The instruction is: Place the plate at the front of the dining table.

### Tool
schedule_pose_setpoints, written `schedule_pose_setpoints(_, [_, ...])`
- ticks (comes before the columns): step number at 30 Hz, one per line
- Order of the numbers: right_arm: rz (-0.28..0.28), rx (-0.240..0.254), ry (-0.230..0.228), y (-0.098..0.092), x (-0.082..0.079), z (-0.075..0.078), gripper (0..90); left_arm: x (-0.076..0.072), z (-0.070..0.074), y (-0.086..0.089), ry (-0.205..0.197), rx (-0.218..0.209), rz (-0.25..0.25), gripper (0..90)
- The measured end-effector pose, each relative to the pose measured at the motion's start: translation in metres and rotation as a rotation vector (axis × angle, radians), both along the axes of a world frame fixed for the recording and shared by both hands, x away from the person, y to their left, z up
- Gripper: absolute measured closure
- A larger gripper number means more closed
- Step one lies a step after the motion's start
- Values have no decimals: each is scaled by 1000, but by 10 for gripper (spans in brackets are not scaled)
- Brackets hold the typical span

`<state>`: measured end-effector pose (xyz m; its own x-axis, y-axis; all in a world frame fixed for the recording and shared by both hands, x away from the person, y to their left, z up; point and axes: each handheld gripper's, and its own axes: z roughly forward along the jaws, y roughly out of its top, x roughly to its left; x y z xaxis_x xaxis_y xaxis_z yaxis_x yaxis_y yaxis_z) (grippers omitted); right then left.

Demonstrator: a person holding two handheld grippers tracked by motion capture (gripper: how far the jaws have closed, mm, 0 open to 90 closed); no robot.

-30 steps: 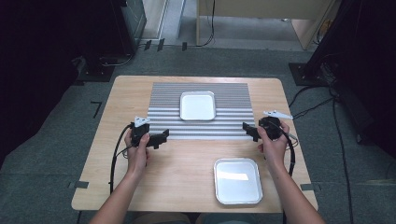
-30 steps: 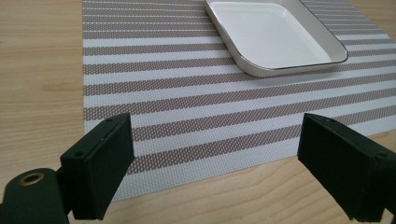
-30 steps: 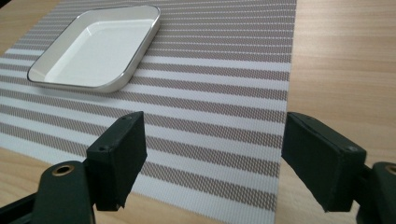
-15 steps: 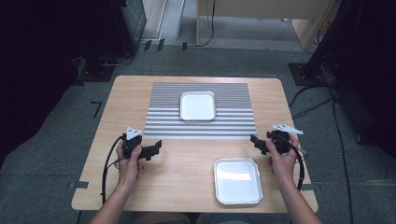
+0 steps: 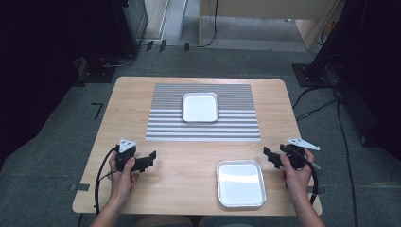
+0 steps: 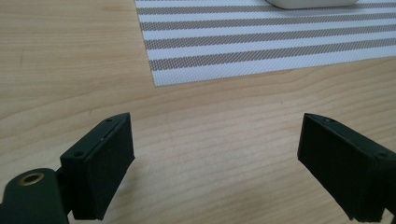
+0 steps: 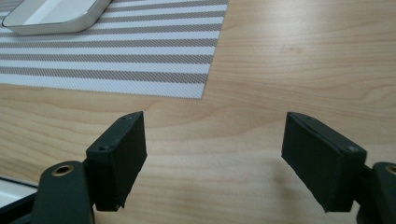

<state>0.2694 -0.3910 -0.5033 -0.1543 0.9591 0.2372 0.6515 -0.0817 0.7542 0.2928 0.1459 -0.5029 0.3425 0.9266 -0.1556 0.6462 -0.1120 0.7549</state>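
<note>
My left gripper (image 5: 150, 159) hovers low over the bare wood at the table's front left, held in a hand. Its jaws stand wide apart with nothing between them, as the left gripper view (image 6: 215, 163) shows. My right gripper (image 5: 270, 156) is held at the front right, just right of a white tray (image 5: 240, 183). It is open too, with bare wood between its jaws (image 7: 212, 158). A second white tray (image 5: 200, 107) rests on the striped placemat (image 5: 203, 127) at the table's middle back.
The wooden table (image 5: 189, 156) ends close to my forearms at the front. Black cables trail from both grippers. Dark equipment and floor cables surround the table on grey carpet.
Both hands have drawn back from the placemat's front corners toward the front edge of the table. The grippers stayed open and the trays have not moved.
</note>
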Motion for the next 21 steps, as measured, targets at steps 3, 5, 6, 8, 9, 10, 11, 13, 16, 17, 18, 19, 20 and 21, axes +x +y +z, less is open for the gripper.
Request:
schedule_pose_setpoints(3, [-7,-8,4,-6,-8,-1,221,-5,-2,5,4,3,4,107])
schedule_pose_setpoints(5, [-8,-10,4,-7,-11,-2,221,-7,-4,9,6,3,8,107])
schedule_pose_setpoints(6, [-8,-14,6,-9,-13,-3,220,-9,-5,11,8,2,9,107])
schedule_pose_setpoints(8, [-16,-13,8,-13,-19,-5,220,-12,-6,15,7,15,11,107])
schedule_pose_setpoints(9, [-20,-12,9,-16,-24,-7,220,-15,-8,18,11,20,13,107])
schedule_pose_setpoints(10, [-20,-12,9,-16,-24,-7,220,-15,-8,18,11,20,13,107])
schedule_pose_setpoints(11, [-23,-13,12,-18,-26,-8,220,-16,-8,21,11,23,16,107])
schedule_pose_setpoints(13, [-27,-18,15,-21,-31,-11,220,-18,-8,24,12,24,21,107])
schedule_pose_setpoints(16, [-33,-27,19,-25,-38,-14,219,-22,-8,30,8,42,23,107])
schedule_pose_setpoints(17, [-35,-29,20,-26,-40,-14,219,-24,-8,32,9,48,23,107])
schedule_pose_setpoints(18, [-37,-32,20,-27,-42,-15,219,-25,-8,33,8,54,25,107])
schedule_pose_setpoints(19, [-48,-38,14,-30,-47,-16,221,-27,-9,35,7,58,27,106])
schedule_pose_setpoints(20, [-48,-38,14,-30,-47,-16,221,-28,-9,38,8,58,31,106])
schedule_pose_setpoints(21, [-52,-39,13,-31,-49,-15,221,-30,-9,40,8,58,35,107])
